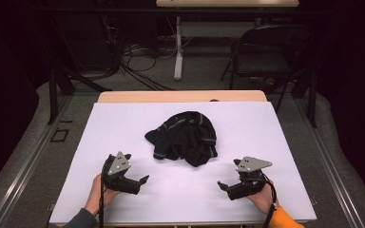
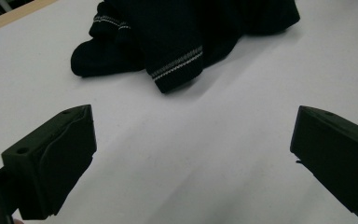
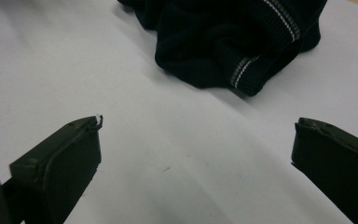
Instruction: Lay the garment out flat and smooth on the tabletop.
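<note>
A crumpled dark knit garment [image 1: 185,137] with grey-and-white striped trim lies in a heap at the middle of the white table [image 1: 123,123]. My left gripper [image 1: 140,181] rests near the front left, jaws wide apart and empty, pointing toward the heap. In the left gripper view the garment [image 2: 168,42] lies ahead, a striped cuff nearest, clear of the left gripper [image 2: 193,140]. My right gripper [image 1: 224,186] rests near the front right, open and empty. In the right gripper view the garment [image 3: 233,42] lies beyond the right gripper [image 3: 196,149], not touching.
A bare wooden strip [image 1: 180,97] edges the table's far side. Beyond it stand a dark folding chair [image 1: 266,52], a white table leg [image 1: 178,47] and floor cables [image 1: 138,61]. Grey floor lies to either side.
</note>
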Available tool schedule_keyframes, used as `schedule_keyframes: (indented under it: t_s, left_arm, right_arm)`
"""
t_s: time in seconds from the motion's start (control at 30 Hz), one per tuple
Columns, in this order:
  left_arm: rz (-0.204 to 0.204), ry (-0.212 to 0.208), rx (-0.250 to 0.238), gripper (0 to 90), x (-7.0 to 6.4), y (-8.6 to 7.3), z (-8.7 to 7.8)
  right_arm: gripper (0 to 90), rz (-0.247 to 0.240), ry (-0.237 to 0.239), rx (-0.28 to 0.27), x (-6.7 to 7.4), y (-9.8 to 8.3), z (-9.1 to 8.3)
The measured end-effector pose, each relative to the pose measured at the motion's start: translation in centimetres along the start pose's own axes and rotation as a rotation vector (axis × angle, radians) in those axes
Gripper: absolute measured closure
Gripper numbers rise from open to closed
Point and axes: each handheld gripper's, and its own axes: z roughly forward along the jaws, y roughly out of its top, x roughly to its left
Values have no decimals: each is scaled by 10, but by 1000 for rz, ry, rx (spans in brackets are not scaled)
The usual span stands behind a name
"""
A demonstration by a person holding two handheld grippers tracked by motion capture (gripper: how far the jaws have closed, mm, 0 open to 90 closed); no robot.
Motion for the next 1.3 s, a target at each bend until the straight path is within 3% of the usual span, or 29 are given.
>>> schedule_keyframes:
  t_s: [0.5,0.83,1.1,1.3]
  left_arm:
    - [-7,6,42,4,9,20,35]
    - [-30,-23,77,0,14,36,65]
    - [-41,-37,101,0,19,42,77]
    - [-24,-35,118,0,18,44,84]
  right_arm:
    - [12,-3,10,18,-8,16,28]
    - [16,7,12,51,-20,29,60]
    - [6,26,20,92,-29,34,81]
    - [0,31,26,113,-30,37,91]
